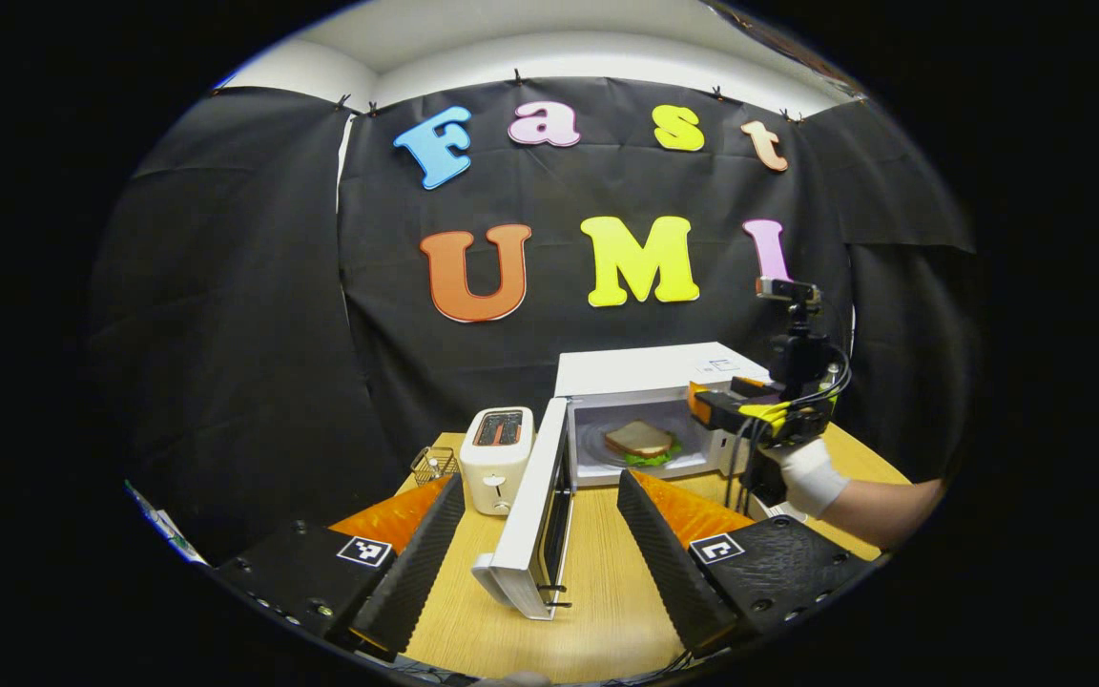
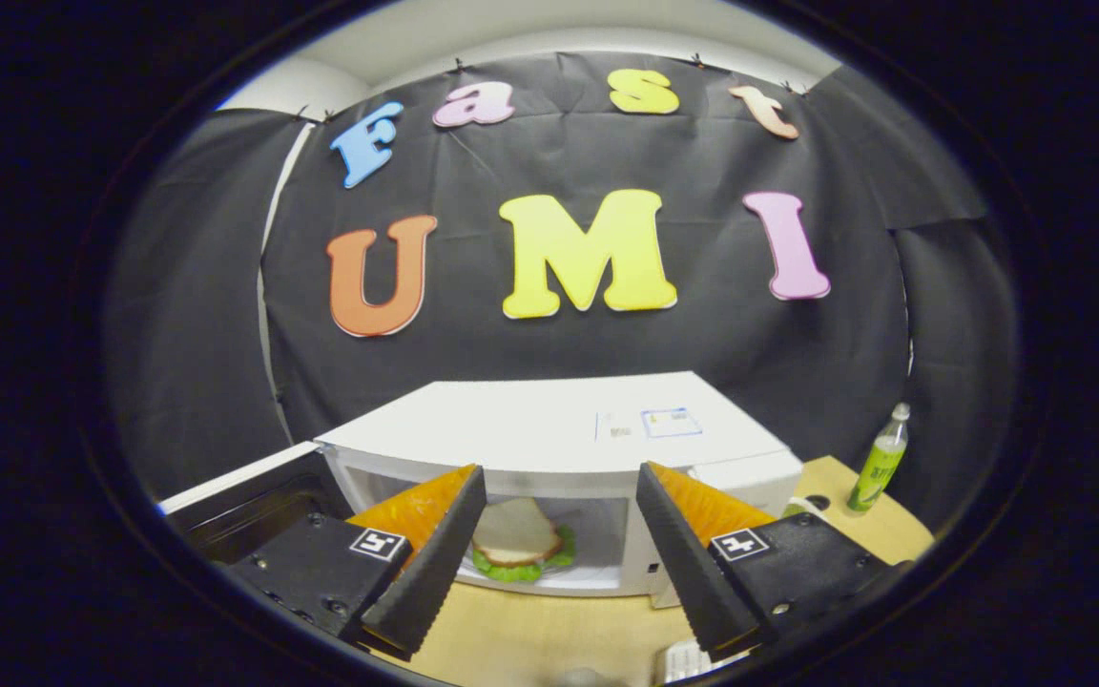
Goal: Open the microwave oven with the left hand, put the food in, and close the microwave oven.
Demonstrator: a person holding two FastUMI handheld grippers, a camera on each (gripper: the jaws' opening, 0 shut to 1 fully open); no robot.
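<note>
White microwave [image 1: 650,372]: sits on the wooden tabletop [image 1: 597,572], ahead of the left claw [image 1: 540,582]; cavity open.
Door [image 1: 535,515]: swung out toward the left claw, its free edge standing between that claw's two fingers, touching neither as far as I can tell.
Sandwich [image 1: 643,443]: bread with green lettuce, lying inside the microwave cavity on a pale plate; straight ahead of the right claw [image 2: 549,582], seen through the gap between its fingers.
Left claw: wide apart, holding nothing; hangs above the tabletop, in front of the door.
Right claw: wide apart, holding nothing; close in front of the microwave opening, just outside it. In the left gripper view it shows at the right of the cavity, carried by a hand in a white glove [image 1: 812,477].
Toaster [image 1: 495,456]: white, on the tabletop, ahead and left of the left claw, just beside the open door.
Wire basket [image 1: 434,465]: small, left of the toaster.
Bottle [image 2: 879,460]: green, upright on the tabletop, far right of the right claw, past the microwave.
</note>
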